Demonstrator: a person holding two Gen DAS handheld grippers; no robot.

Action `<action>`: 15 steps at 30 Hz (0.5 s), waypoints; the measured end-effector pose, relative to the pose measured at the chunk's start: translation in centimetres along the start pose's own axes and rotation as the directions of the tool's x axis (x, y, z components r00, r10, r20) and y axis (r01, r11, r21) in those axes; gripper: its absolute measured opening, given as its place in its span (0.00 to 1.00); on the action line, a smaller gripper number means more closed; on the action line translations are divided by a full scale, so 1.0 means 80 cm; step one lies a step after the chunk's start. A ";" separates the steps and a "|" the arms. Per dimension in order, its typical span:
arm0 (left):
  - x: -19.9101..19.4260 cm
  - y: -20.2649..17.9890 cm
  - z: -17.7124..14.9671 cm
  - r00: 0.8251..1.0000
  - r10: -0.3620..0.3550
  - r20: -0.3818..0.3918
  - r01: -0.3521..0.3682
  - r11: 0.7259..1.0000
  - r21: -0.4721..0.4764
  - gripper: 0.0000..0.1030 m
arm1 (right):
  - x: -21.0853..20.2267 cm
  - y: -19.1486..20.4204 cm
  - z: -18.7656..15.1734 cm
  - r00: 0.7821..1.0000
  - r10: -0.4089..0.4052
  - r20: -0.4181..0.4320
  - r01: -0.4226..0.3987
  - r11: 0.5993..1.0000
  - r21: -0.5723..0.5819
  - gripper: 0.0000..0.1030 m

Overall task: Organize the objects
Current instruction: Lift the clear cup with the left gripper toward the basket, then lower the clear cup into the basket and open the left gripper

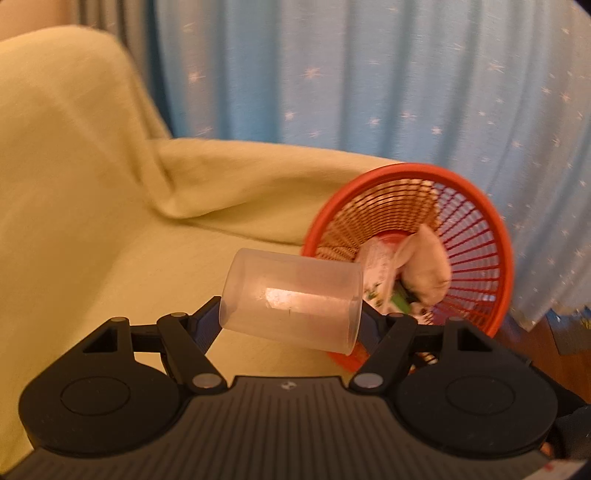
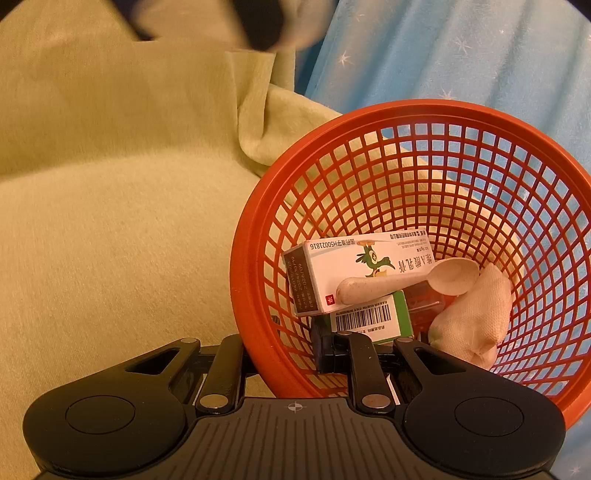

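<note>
My left gripper (image 1: 291, 321) is shut on a clear plastic cup (image 1: 291, 301), held sideways just left of the tilted red mesh basket (image 1: 476, 206). My right gripper (image 2: 284, 354) is shut on the near rim of the basket (image 2: 255, 229), one finger outside and one inside. In the basket lie a white medicine box (image 2: 354, 269), a beige spoon (image 2: 410, 282) on top of it, a green-and-white box (image 2: 373, 319) and a cream cloth pouch (image 2: 472, 317). The pouch (image 1: 424, 269) and boxes also show in the left wrist view.
A sofa covered in yellow-green cloth (image 1: 92, 221) fills the left and middle of both views. A blue star-print curtain (image 1: 369, 74) hangs behind. Dark wood floor (image 1: 546, 354) shows at the lower right. A blurred dark shape (image 2: 258, 22) is at the top of the right wrist view.
</note>
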State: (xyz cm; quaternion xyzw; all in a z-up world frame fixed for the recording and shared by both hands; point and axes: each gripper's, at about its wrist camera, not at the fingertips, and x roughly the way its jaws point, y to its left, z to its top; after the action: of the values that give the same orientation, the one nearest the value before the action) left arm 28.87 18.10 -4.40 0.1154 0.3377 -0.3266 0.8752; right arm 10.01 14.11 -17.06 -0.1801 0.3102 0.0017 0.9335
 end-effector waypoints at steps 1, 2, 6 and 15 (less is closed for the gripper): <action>0.003 -0.005 0.005 1.000 -0.015 0.000 0.015 1.000 0.012 0.68 | 0.000 0.000 0.000 1.000 0.001 0.000 -0.001 1.000 0.000 0.14; 0.007 -0.010 0.009 1.000 -0.028 -0.001 0.028 0.999 0.024 0.68 | -0.001 0.000 -0.001 1.000 0.001 0.001 -0.001 1.000 0.000 0.14; 0.021 -0.029 0.026 0.998 -0.065 -0.009 0.065 0.995 0.076 0.68 | -0.002 0.001 -0.001 1.000 0.001 0.001 -0.001 1.000 0.001 0.15; 0.051 -0.067 0.050 0.991 -0.127 -0.030 0.130 0.979 0.154 0.68 | -0.003 0.001 0.000 1.000 0.003 0.002 -0.003 1.000 0.007 0.14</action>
State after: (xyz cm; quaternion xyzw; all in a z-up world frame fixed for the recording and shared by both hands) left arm 29.78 10.31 -4.04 0.1646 0.3264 -0.4067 0.8372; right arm 9.77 14.18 -16.95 -0.1764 0.3093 0.0022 0.9345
